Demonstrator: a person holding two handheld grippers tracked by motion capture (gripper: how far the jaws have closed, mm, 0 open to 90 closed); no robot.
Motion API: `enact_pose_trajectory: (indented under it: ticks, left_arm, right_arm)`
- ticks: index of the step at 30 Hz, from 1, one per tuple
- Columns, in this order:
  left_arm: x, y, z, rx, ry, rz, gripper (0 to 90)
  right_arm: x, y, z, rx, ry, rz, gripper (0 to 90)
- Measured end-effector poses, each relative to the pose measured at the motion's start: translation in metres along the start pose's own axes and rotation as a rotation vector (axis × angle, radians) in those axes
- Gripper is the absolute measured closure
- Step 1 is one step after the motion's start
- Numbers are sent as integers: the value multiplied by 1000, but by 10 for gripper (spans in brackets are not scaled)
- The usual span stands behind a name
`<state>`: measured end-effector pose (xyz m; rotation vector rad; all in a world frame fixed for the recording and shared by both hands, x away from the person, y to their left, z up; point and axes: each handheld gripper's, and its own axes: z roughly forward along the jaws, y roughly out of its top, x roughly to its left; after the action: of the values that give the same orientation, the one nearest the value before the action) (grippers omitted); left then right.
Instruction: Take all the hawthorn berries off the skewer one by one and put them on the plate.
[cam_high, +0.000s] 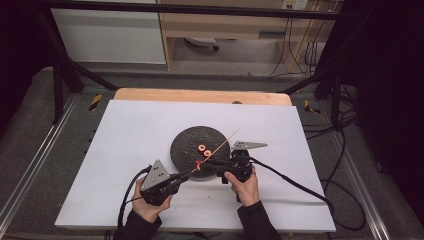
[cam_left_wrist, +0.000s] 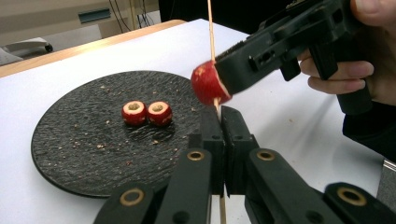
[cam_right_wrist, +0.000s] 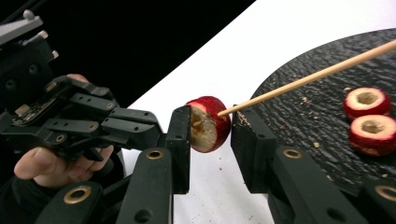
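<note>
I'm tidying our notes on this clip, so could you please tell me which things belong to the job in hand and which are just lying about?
In use: left gripper, skewer, right gripper, red fruit piece, two cored fruits, black plate.
Lying about: cables, chair castors, striped tape.

i see a white counter (cam_high: 140, 150) with a wood edge (cam_high: 200, 95) at the far side. past it is a wood cabinet (cam_high: 220, 25) and a white panel (cam_high: 110, 35). black cables (cam_high: 300, 45) hang there. a dark frame bar (cam_high: 190, 8) runs across the top. grey floor (cam_high: 30, 130) lies all around.
</note>
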<state>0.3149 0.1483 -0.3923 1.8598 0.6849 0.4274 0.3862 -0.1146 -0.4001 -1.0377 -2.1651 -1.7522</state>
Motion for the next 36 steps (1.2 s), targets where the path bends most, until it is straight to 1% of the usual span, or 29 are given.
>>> enact_pose_trajectory:
  ticks: [3, 5, 6, 7, 8, 10, 13, 17, 21, 26, 28, 32, 36]
  left_arm:
    - [0, 0, 0, 0, 3, 0, 885]
    - [-1, 0, 1, 2, 4, 2, 885]
    - [-2, -1, 2, 5, 3, 4, 885]
    - [-3, -1, 2, 8, 5, 7, 885]
    - [-3, -1, 3, 10, 5, 10, 885]
    - [-5, -1, 4, 11, 2, 11, 885]
    - [-6, 0, 5, 12, -2, 13, 885]
    - [-7, -1, 6, 16, -3, 17, 885]
    - [-7, -1, 6, 15, -4, 17, 885]
    - [-6, -1, 2, 11, 1, 17, 885]
    - [-5, -1, -1, 8, 4, 15, 885]
    - [-1, -1, -8, -4, 6, 9, 885]
    - [0, -2, -14, -8, 12, 13, 885]
  right_arm:
    - [0, 0, 0, -12, -11, 1, 635]
    - [1, 0, 1, -23, -6, 11, 554]
    - [1, -1, 1, -28, -5, 16, 536]
    - [1, -1, 2, -30, -5, 20, 499]
    - [1, -1, 2, -35, -8, 29, 479]
    - [0, -2, 4, -35, -6, 40, 474]
    - [-2, -4, 7, -27, 1, 54, 500]
    - [-3, -6, 10, -15, 15, 67, 595]
    - [-3, -5, 10, -11, 24, 77, 635]
    - [-4, 0, 6, -26, 13, 76, 643]
    - [-5, 3, 5, -40, 2, 75, 645]
    - [-8, 11, 0, -68, -11, 78, 648]
    - [-13, 20, -5, -84, -17, 80, 649]
